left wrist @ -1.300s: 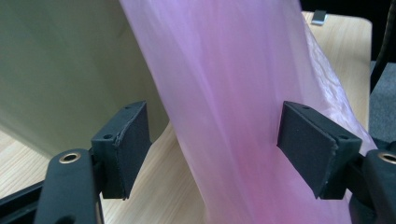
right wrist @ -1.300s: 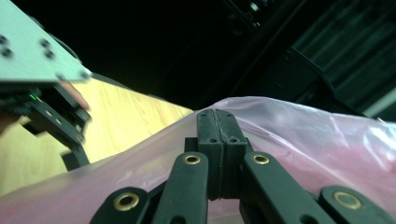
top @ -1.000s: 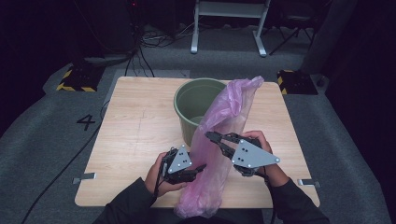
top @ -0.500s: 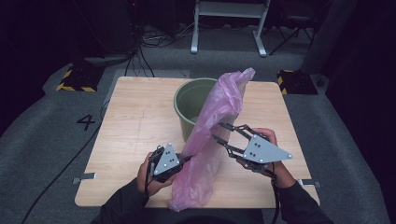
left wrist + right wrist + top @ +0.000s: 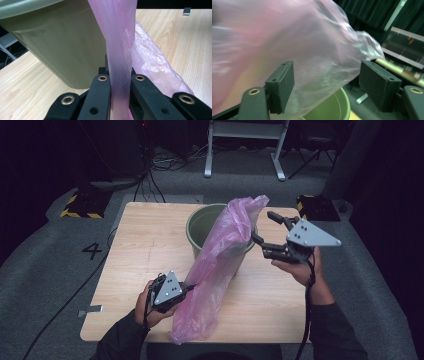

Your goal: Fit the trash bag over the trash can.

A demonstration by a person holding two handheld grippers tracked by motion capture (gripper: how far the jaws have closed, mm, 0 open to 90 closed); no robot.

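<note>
On the light wooden table (image 5: pixel 135 250) stands a round olive-green plastic bucket (image 5: pixel 200 227), and a long, thin pink plastic bag (image 5: pixel 220 265) leans against it, from the near table edge up to above the bucket rim.

A second ago both grippers were close together at the lower middle of the bag. Now the right gripper (image 5: pixel 267 232) is away from that place, higher and to the right, near the top of the bag, and its jaws have just been opening. The left gripper (image 5: pixel 190 289) has stayed low at the left side of the bag, and its jaws have come together on the film. I judge this as a change of grip: the left one now keeps the bag, so the right one is free to take the upper end, probably to open the bag over the bucket.

In the left gripper view, the left gripper (image 5: pixel 120 80) has its jaws clamped on a narrow gathered strip of the pink bag (image 5: pixel 121 50), with the bucket wall (image 5: pixel 62 47) just behind. In the right gripper view, the right gripper (image 5: pixel 327 85) has its jaws wide apart; the blurred pink film (image 5: pixel 312 50) hangs between and behind them, but the pads do not press on it, so it holds nothing. Below them the green bucket opening (image 5: pixel 332 107) is visible.
</note>
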